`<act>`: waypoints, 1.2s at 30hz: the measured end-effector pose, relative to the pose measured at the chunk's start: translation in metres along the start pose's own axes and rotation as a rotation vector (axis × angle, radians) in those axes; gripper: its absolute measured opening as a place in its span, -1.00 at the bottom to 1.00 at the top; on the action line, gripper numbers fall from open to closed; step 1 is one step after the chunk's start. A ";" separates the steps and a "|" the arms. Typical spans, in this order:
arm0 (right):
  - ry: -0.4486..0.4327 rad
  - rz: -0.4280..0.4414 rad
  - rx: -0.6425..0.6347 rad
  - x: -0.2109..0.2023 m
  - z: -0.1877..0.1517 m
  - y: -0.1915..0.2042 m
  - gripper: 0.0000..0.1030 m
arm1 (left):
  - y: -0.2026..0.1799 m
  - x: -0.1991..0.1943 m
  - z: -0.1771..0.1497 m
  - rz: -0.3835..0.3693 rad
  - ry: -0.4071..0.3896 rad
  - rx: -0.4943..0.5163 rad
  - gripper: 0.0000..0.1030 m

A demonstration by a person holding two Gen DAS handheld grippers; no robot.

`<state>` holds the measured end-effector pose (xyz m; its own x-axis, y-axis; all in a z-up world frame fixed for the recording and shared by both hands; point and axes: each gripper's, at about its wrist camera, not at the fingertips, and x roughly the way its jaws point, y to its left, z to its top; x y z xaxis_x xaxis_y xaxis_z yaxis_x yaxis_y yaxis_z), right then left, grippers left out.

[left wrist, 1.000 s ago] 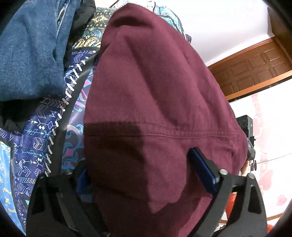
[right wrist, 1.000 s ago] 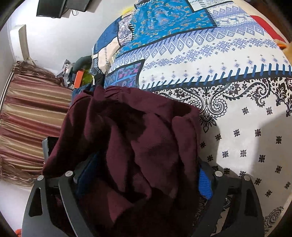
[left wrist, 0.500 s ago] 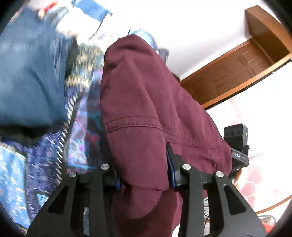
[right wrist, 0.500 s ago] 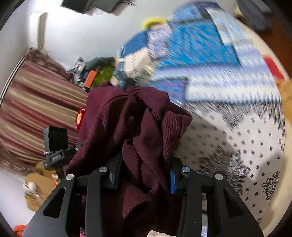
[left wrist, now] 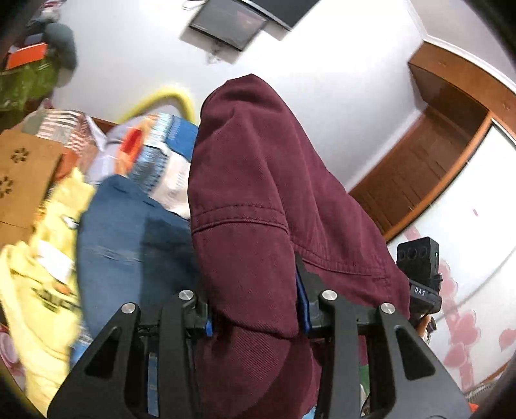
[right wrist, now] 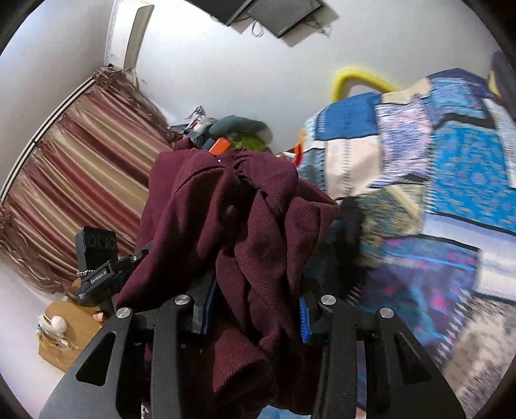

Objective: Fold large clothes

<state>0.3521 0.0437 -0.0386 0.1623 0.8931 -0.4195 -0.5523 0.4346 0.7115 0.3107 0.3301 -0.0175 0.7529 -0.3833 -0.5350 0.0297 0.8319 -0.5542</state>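
Observation:
A large maroon garment (left wrist: 264, 199) with a stitched hem hangs up in the air, pinched between the fingers of my left gripper (left wrist: 254, 317), which is shut on it. My right gripper (right wrist: 254, 314) is shut on a bunched, ribbed part of the same maroon garment (right wrist: 245, 222). Both grippers are lifted above the patterned blue and white bedspread (right wrist: 451, 180). The other gripper's black body shows at the right edge in the left wrist view (left wrist: 419, 274) and at the left in the right wrist view (right wrist: 96, 258).
Blue jeans (left wrist: 129, 238) and a yellow garment (left wrist: 42, 264) lie on the bed at the left. A striped curtain (right wrist: 74, 180), a wall screen (left wrist: 232, 22), a wooden door frame (left wrist: 429, 167) and a cardboard box (left wrist: 22, 174) surround the bed.
Both grippers closed on the maroon garment and lifted it off the bed, tilting upward so the walls and ceiling now show.

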 end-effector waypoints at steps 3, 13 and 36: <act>0.026 0.027 -0.003 0.042 0.001 -0.003 -0.31 | 0.041 -0.003 0.016 0.049 0.007 -0.007 -0.27; 0.170 -0.090 0.129 0.160 -0.002 -0.085 -0.24 | 0.163 0.085 0.012 0.224 0.142 -0.127 -0.18; -0.070 -0.418 -0.185 0.001 -0.019 0.042 -0.03 | 0.031 -0.027 -0.039 0.561 -0.051 0.128 0.17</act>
<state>0.3129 0.0602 -0.0197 0.4534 0.6540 -0.6056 -0.5635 0.7367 0.3738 0.2651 0.3508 -0.0451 0.7071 0.1482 -0.6914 -0.3065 0.9454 -0.1108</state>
